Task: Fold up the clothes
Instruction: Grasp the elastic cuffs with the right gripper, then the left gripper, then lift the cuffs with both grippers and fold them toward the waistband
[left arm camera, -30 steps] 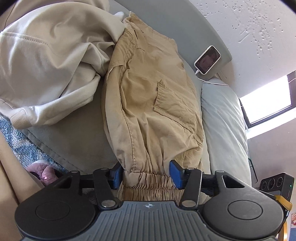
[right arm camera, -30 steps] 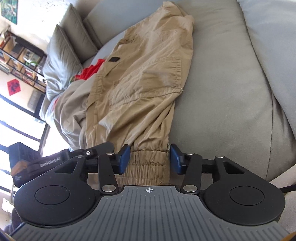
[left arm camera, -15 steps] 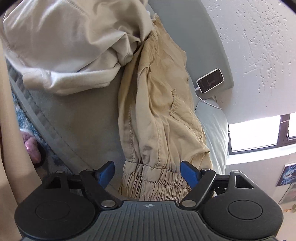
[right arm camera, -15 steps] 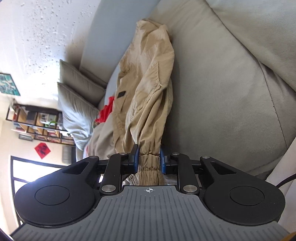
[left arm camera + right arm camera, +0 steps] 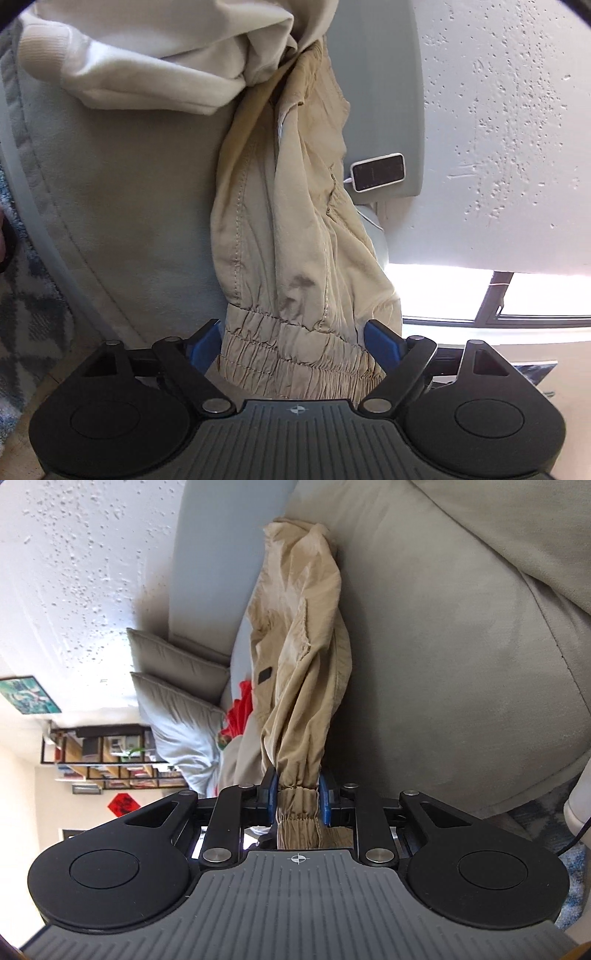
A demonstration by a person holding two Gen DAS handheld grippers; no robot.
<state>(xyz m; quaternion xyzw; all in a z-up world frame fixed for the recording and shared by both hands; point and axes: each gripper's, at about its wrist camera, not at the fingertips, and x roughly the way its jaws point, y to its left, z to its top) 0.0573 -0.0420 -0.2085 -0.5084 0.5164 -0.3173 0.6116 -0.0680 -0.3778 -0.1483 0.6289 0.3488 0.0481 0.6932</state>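
1. I have the tan trousers (image 5: 288,229) strung out over the grey sofa (image 5: 122,206), one elastic cuff at each gripper. Their far end is tucked under a cream sweatshirt (image 5: 155,55) in the left wrist view.
2. My right gripper (image 5: 297,799) is clamped on its cuff (image 5: 297,812); both blue pads press the gathered elastic, and the jaws have just closed down onto it. I judge that grip sound and leave it alone.
3. My left gripper (image 5: 293,341) is the weak side. Its jaws stand wide apart and have just been opening; the other cuff (image 5: 295,354) sits between the pads, which flank its edges without squeezing. I judge nothing is held there.
4. To do this step well I would centre the left cuff deep between the pads and close across the elastic band, not the thin leg cloth above it.
5. Both legs look twisted into ropes, so I would keep the two cuffs level and draw the cloth flat before laying one leg on the other.
6. Risk: pulling could drag the sweatshirt along, or catch the phone (image 5: 378,171) and its cable on the sofa's far arm.
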